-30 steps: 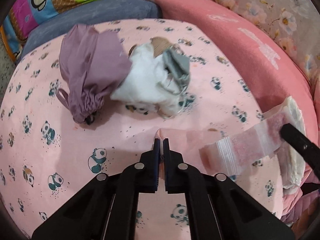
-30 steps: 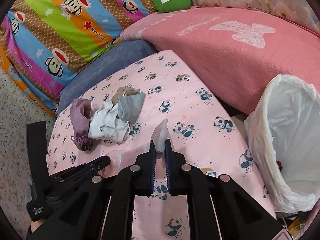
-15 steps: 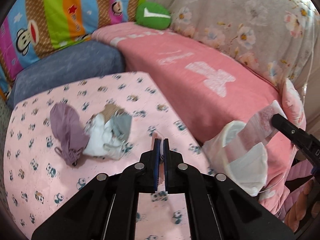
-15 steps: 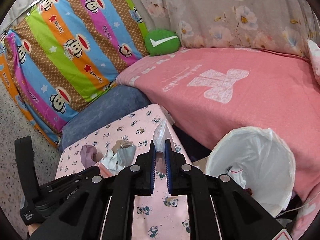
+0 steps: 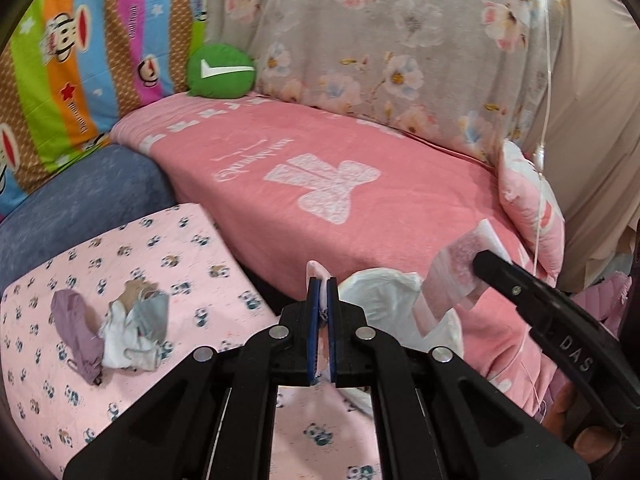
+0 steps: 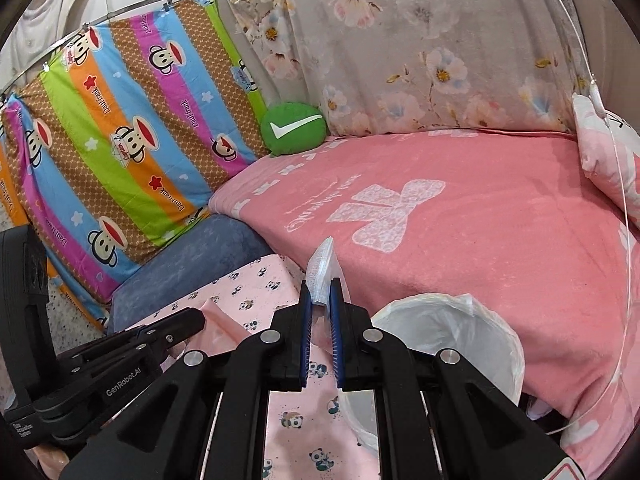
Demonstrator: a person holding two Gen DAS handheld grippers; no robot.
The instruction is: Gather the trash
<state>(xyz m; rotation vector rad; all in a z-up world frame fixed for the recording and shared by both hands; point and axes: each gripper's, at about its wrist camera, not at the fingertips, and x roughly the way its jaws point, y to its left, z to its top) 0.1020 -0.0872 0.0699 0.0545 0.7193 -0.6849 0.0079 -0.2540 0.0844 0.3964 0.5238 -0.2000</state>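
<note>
left gripper [image 5: 323,280] and right gripper [image 6: 321,294] each have their fingers clamped on an end of a pink plastic wrapper [image 5: 454,280] (held above the white-lined trash bin [image 6: 460,344]). farther off, crumpled masks [image 5: 132,320] lie on the panda-print tabletop [image 5: 168,240].

A green round cushion [image 6: 293,129] (white tick on it) sits where the striped monkey-print cloth [image 6: 132,148] meets the pink blanket [image 6: 460,224].
</note>
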